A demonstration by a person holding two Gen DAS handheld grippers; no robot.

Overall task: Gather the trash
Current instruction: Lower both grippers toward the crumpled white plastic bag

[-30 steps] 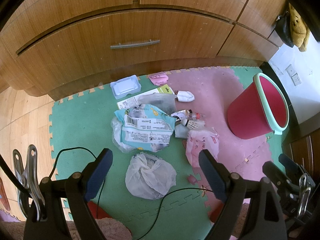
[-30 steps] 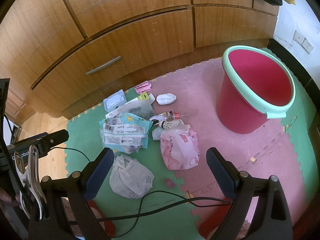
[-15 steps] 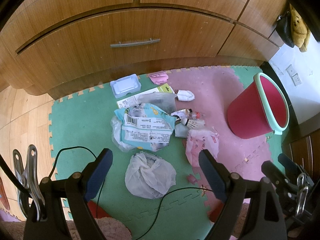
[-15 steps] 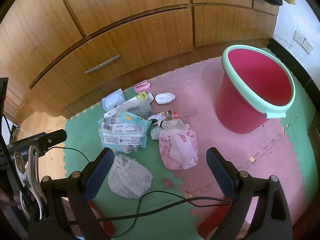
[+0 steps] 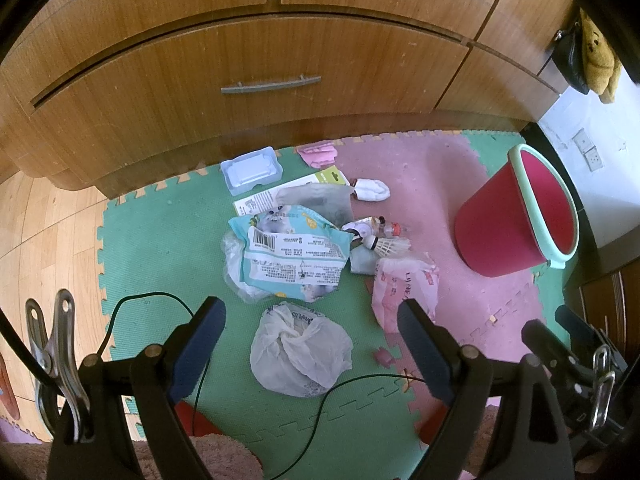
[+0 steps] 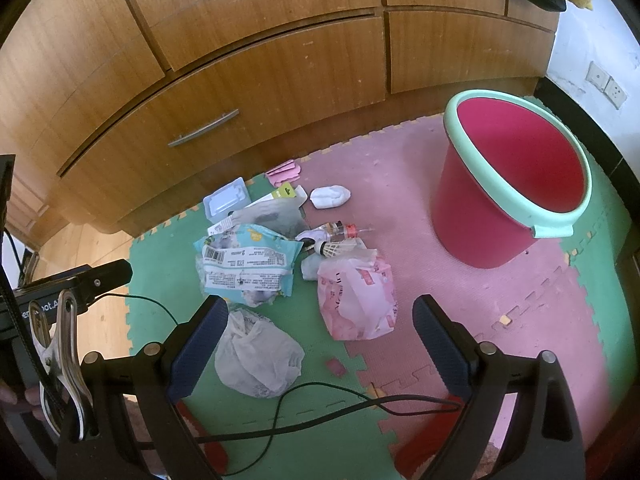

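Left wrist view: the left claw (image 5: 310,320) is spread wide, empty; a white bag (image 5: 300,350) is seen between its fingers, the bucket (image 5: 516,216) at 2 o'clock.

Right wrist view: the right claw (image 6: 320,318) is spread, empty; a pink bag (image 6: 356,300) is framed at 12 o'clock, the bucket (image 6: 480,216) at 1 o'clock.

Red bucket (image 6: 480,216), mint rim; pink-and-green mat (image 6: 460,312).

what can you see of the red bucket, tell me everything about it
The red bucket looks like plastic, with a pale green rim that widens into a flat tab on the near side. It stands upright on the pink foam mat, right of the litter pile and apart from it, near the wooden cabinet. The part of its inside in view shows nothing in it. No gripper touches it.
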